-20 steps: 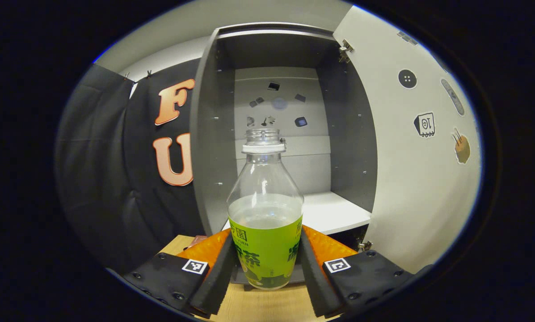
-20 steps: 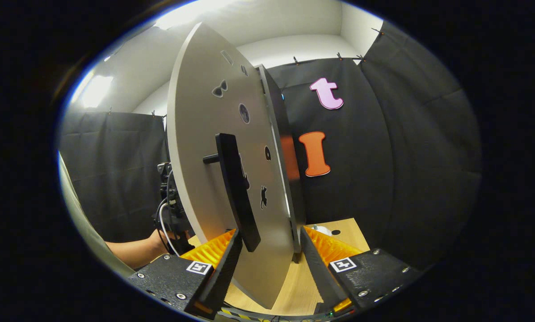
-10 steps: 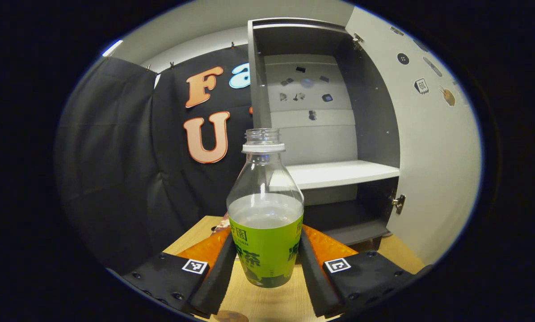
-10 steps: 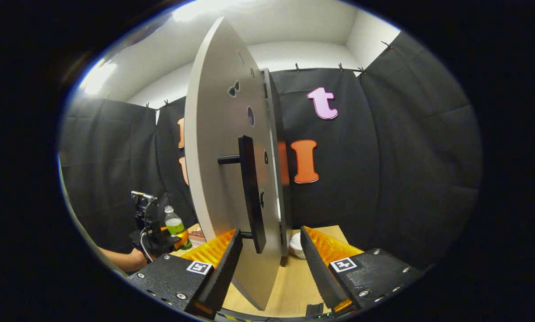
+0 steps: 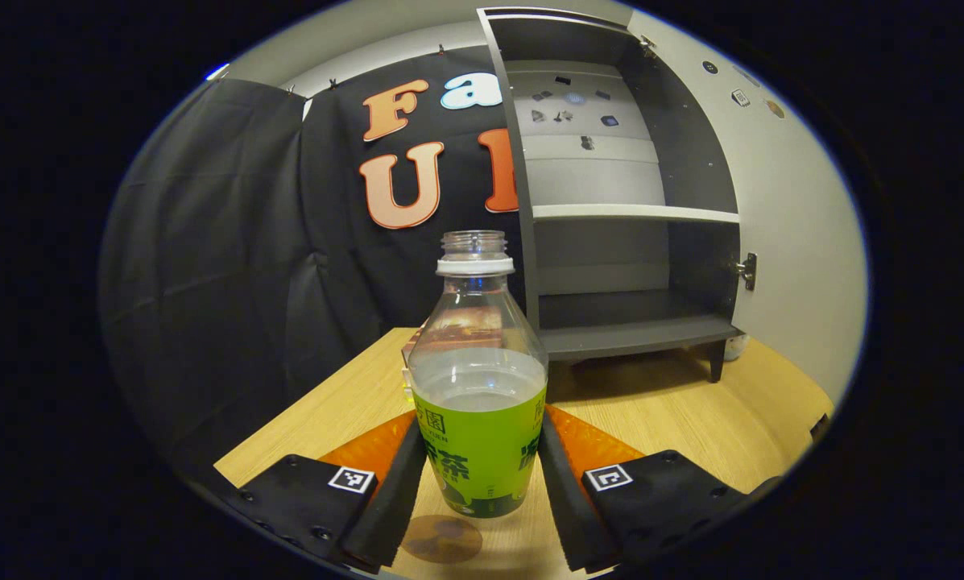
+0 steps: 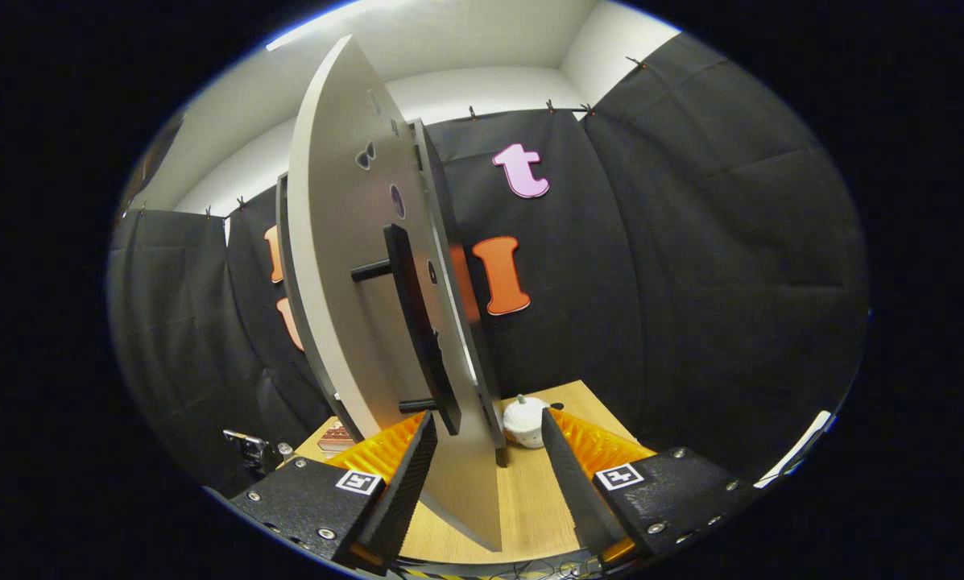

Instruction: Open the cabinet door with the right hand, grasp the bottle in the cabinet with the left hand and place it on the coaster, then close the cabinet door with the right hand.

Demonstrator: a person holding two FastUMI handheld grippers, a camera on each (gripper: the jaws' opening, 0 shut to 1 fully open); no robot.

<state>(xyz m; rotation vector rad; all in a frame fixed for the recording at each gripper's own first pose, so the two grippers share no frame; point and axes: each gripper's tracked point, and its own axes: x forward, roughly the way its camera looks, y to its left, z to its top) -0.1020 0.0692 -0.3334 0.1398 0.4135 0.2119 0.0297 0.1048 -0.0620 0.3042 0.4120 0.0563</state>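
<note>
Left gripper view: left gripper [image 5: 480, 483] is clamping the bottle [image 5: 478, 403] over the table [image 5: 675, 411], coaster [image 5: 441, 538] at 7 o'clock just below. Right gripper [image 6: 482, 467] is straddling the cabinet door [image 6: 345, 266], fingers apart. Placing step; lowering onto coaster is next.

Coaster [image 5: 442, 538] half behind the left claw's finger [image 5: 385, 503]; cabinet stickers [image 5: 566, 117] too small to identify.
</note>
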